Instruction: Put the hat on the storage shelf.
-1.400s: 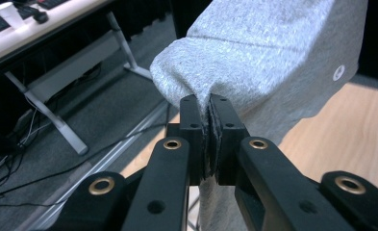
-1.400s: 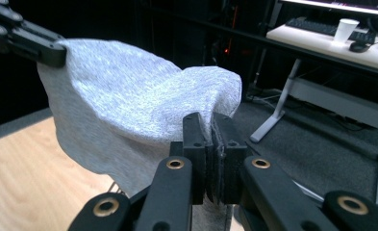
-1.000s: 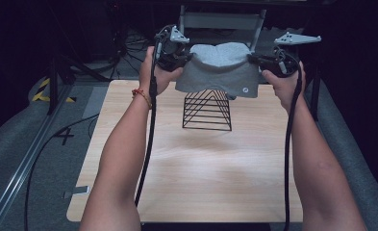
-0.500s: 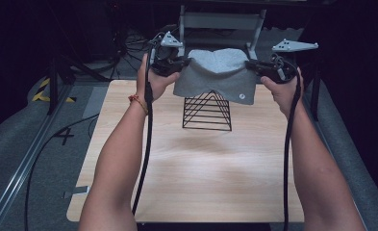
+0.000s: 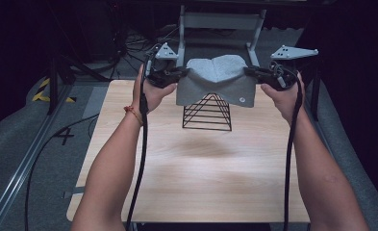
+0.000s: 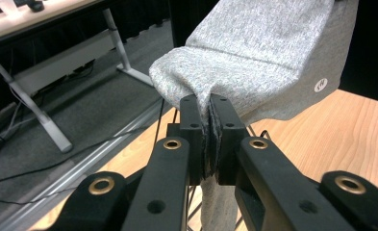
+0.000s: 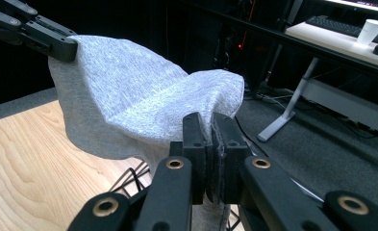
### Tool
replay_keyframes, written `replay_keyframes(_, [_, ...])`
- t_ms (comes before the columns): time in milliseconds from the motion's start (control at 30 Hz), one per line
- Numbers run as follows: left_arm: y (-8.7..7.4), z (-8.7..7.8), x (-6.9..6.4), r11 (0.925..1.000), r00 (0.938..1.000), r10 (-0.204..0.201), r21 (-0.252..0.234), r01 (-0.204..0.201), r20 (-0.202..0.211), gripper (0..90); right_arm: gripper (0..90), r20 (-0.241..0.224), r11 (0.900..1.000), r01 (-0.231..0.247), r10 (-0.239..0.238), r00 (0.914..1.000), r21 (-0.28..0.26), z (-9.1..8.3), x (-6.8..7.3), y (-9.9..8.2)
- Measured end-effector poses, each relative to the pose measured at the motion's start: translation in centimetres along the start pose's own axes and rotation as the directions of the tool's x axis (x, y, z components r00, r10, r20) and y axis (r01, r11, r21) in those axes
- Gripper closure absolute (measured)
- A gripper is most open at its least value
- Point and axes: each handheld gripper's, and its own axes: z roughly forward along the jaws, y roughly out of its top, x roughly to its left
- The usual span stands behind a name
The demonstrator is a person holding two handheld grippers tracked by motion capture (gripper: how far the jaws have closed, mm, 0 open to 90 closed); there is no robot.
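Note:
A grey folded cloth (image 5: 215,79) with a small white logo hangs stretched between my two grippers, above the far side of the wooden table (image 5: 196,173). My left gripper (image 5: 179,74) is shut on the cloth's left edge; the pinch shows close up in the left gripper view (image 6: 210,103) with the cloth (image 6: 268,57) spreading beyond it. My right gripper (image 5: 248,72) is shut on the right edge, seen close in the right gripper view (image 7: 210,122), where the cloth (image 7: 129,110) runs across to the other gripper (image 7: 56,45). A black wire rack (image 5: 208,111) stands on the table right under the cloth.
Beyond the table's far edge stands a grey metal frame (image 5: 220,21) on a dark carpeted floor with cables. A desk with a keyboard and a white cup (image 7: 371,30) lies farther off in the right gripper view. Black cables trail from both grippers over the forearms.
Both grippers have carried the cloth slightly away from me and a little lower, so it now hangs closer over the wire rack. Both grips are unchanged.

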Motion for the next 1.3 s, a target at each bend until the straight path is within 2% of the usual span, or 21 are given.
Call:
replay_keyframes(67, [-0.4, 0.2, 0.1, 0.9999, 0.9999, -0.011, 0.009, 0.011, 0.001, 85.6, 85.8, -0.001, 1.0, -0.005, 0.005, 1.0, 0.003, 0.1, 0.0, -0.2])
replay_keyframes(233, [-1.6, 1.0, 0.3, 0.999, 0.9999, -0.006, 0.045, 0.006, -0.01, 85.6, 85.7, -0.005, 0.9997, 0.003, -0.003, 1.0, 0.024, 0.5, 0.0, -1.2])
replay_keyframes(533, [-3.7, 3.1, -0.1, 0.9954, 1.0, -0.007, 0.095, 0.006, 0.005, 85.2, 85.4, -0.015, 0.9972, -0.03, 0.031, 0.9994, 0.068, 2.1, -0.2, -4.1])
replay_keyframes(867, [-6.3, 4.7, 0.1, 0.9911, 0.9975, -0.07, 0.114, 0.067, 0.015, 85.0, 84.9, -0.025, 0.9901, -0.084, 0.088, 0.9958, 0.113, 3.7, -0.4, -7.5])
replay_keyframes(1033, [-7.3, 5.3, 0.1, 0.991, 0.9965, -0.08, 0.11, 0.077, 0.022, 84.4, 84.5, -0.027, 0.987, -0.098, 0.102, 0.9944, 0.128, 4.3, -0.4, -8.7])
replay_keyframes(1100, [-7.7, 5.4, 0.1, 0.9902, 0.995, -0.098, 0.101, 0.096, 0.017, 79.3, 83.3, -0.032, 0.9859, -0.112, 0.117, 0.9927, 0.124, 4.5, -0.4, -9.1])
replay_keyframes(1133, [-7.9, 5.4, 0.2, 0.9909, 0.9944, -0.101, 0.093, 0.098, 0.031, 74.2, 80.7, -0.04, 0.9866, -0.117, 0.122, 0.9917, 0.114, 4.5, -0.5, -9.3])
replay_keyframes(1167, [-8.1, 5.4, 0.1, 0.9909, 0.9921, -0.113, 0.079, 0.108, 0.055, 74.2, 79.8, -0.045, 0.9873, -0.121, 0.126, 0.991, 0.103, 4.5, -0.5, -9.5])
replay_keyframes(1233, [-8.5, 5.5, 0.0, 0.9928, 0.9931, -0.094, 0.081, 0.088, 0.071, 69.8, 76.0, -0.045, 0.9864, -0.134, 0.139, 0.9893, 0.095, 4.4, -0.6, -9.8])
replay_keyframes(1267, [-8.7, 5.6, -0.1, 0.9925, 0.9922, -0.098, 0.08, 0.092, 0.077, 69.8, 76.0, -0.045, 0.9864, -0.134, 0.139, 0.9893, 0.095, 4.4, -0.6, -9.8])
replay_keyframes(1300, [-8.9, 5.7, -0.1, 0.9928, 0.9914, -0.097, 0.079, 0.09, 0.088, 65.1, 72.8, -0.046, 0.9856, -0.143, 0.147, 0.988, 0.091, 4.4, -0.6, -9.9])
